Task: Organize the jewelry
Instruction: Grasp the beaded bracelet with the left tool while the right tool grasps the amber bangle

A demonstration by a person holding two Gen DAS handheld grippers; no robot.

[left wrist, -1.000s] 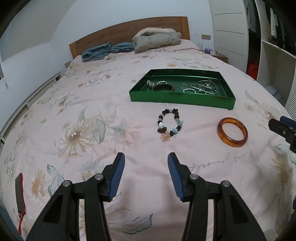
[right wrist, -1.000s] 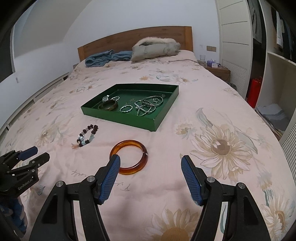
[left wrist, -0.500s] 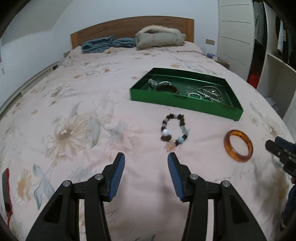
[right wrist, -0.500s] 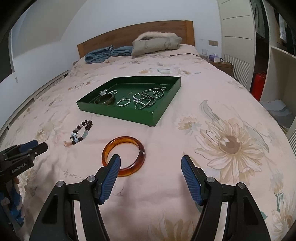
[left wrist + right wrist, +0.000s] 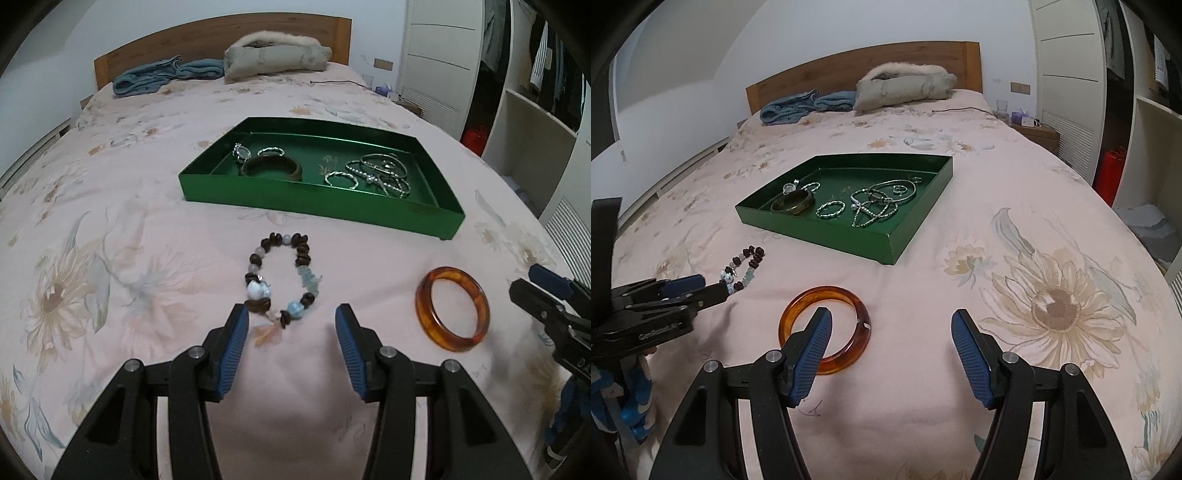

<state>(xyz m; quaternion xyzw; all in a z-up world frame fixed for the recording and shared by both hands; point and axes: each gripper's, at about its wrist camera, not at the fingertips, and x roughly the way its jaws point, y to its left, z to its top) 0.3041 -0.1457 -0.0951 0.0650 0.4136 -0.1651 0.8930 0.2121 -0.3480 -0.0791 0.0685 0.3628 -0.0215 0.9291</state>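
Beaded bracelet [image 5: 282,278], amber bangle [image 5: 452,308] flat on bedspread near green tray [image 5: 317,206].

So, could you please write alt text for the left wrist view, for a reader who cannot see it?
The open left gripper hovers over a floral bedspread, just short of a beaded bracelet. An amber bangle lies to the right, and a green tray holding silver jewelry sits beyond.
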